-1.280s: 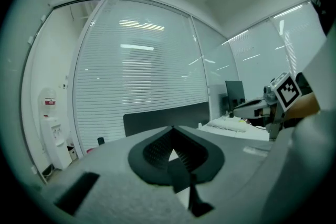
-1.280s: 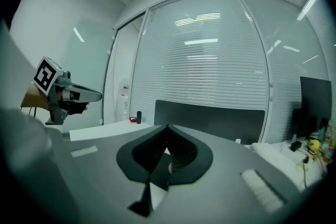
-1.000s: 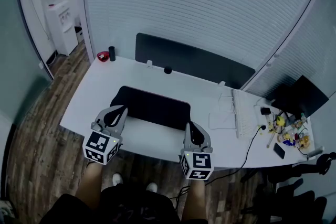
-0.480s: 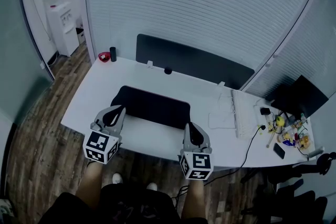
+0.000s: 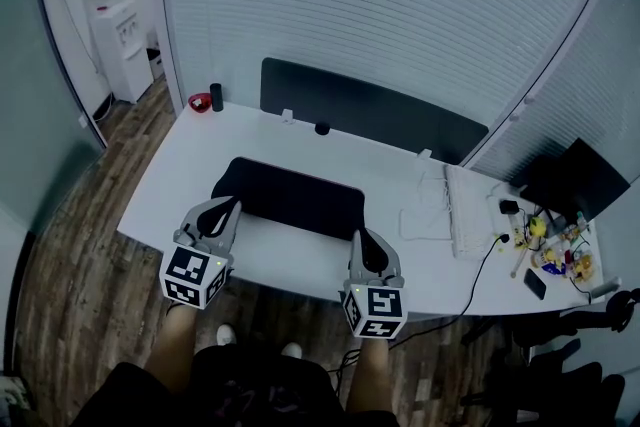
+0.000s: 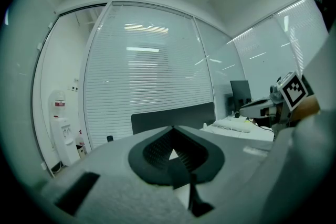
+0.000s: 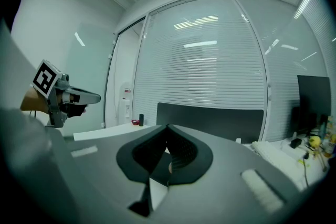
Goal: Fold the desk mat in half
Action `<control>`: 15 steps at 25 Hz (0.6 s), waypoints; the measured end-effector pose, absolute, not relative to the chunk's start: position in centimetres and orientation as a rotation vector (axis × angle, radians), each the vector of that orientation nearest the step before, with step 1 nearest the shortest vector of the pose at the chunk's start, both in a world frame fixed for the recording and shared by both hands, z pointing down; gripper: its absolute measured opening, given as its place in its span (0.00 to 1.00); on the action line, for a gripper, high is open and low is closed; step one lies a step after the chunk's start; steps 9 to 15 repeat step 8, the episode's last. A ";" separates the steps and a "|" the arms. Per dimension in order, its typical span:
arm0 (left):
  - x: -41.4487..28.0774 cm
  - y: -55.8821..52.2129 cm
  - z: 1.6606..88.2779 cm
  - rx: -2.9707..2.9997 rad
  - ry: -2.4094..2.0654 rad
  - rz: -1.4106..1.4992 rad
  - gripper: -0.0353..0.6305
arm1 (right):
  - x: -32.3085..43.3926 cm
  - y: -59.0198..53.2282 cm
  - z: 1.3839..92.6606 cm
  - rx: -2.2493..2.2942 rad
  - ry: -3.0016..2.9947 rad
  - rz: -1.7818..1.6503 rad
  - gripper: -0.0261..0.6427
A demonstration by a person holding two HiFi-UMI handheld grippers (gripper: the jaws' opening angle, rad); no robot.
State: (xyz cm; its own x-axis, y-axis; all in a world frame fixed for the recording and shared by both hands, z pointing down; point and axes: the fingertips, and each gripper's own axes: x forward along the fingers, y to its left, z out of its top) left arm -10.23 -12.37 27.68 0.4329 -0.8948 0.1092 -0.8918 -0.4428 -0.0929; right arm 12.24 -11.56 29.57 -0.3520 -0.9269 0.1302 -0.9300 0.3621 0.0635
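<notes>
A black desk mat (image 5: 295,198) lies flat on the white desk (image 5: 300,260), left of centre. My left gripper (image 5: 233,206) hovers with its tip over the mat's front left corner, jaws shut. My right gripper (image 5: 358,237) has its tip at the mat's front right corner, also shut. In the left gripper view the jaws of the left gripper (image 6: 172,128) meet at a point, as do those of the right gripper (image 7: 168,127) in its own view. I see nothing lifted between either pair. Whether a tip touches the mat is hidden.
A dark divider panel (image 5: 370,120) stands along the desk's back edge. A red cup (image 5: 200,102) and a dark cylinder (image 5: 216,98) sit at the back left. A white keyboard (image 5: 462,212), a monitor (image 5: 575,183) and small clutter (image 5: 555,255) fill the right end.
</notes>
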 end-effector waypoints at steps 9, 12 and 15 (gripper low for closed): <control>-10.0 -13.0 28.2 -2.639 1.640 -0.266 0.06 | 12.3 -12.1 29.6 1.692 -2.471 0.028 0.05; -10.0 -13.0 28.2 -2.639 1.640 -0.266 0.06 | 12.3 -12.1 29.6 1.692 -2.471 0.028 0.05; -10.0 -13.0 28.2 -2.639 1.640 -0.266 0.06 | 12.3 -12.1 29.6 1.692 -2.471 0.028 0.05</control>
